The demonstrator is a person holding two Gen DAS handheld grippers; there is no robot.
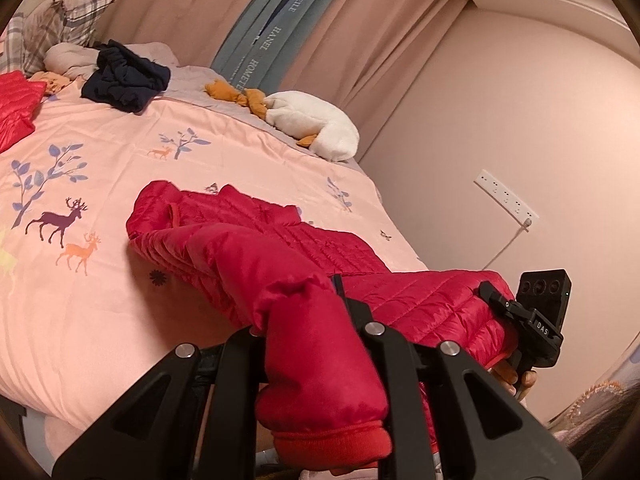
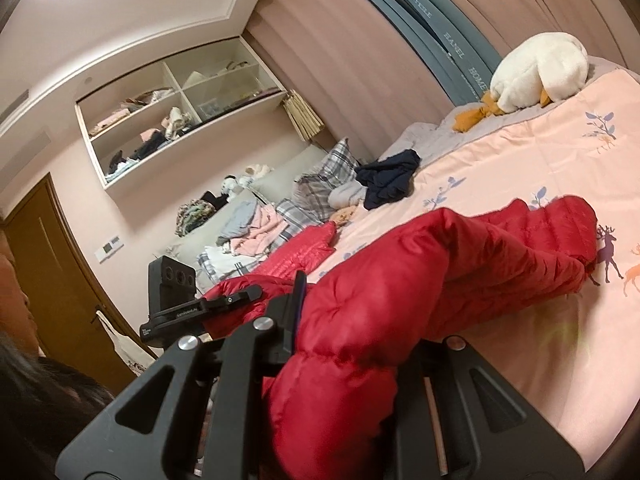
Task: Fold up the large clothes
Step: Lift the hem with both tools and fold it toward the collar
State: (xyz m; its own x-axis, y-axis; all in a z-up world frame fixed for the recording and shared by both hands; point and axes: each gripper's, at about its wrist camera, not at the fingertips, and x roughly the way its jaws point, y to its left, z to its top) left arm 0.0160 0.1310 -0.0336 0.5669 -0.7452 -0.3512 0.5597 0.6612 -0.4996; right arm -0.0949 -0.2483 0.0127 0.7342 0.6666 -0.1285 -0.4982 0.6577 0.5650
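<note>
A red quilted puffer jacket [image 1: 248, 240] lies on the pink deer-print bedspread [image 1: 120, 160], its near end lifted off the bed. My left gripper [image 1: 296, 312] is shut on a sleeve near the cuff, which drapes down over its fingers and hides their tips. In the same view my right gripper [image 1: 496, 300] pinches the jacket's edge at the right. In the right wrist view my right gripper [image 2: 360, 312] is shut on a bunched fold of the jacket [image 2: 500, 248]. The left gripper [image 2: 240, 294] shows at the left there, clamped on the red fabric.
A dark navy garment [image 1: 124, 80], a white plush goose [image 1: 312, 124] and a second red garment [image 1: 16, 104] lie farther up the bed. Plaid pillows [image 1: 52, 32] sit at the head. A wall socket [image 1: 506, 198] is on the right; a person's hair [image 2: 48, 400] fills the corner.
</note>
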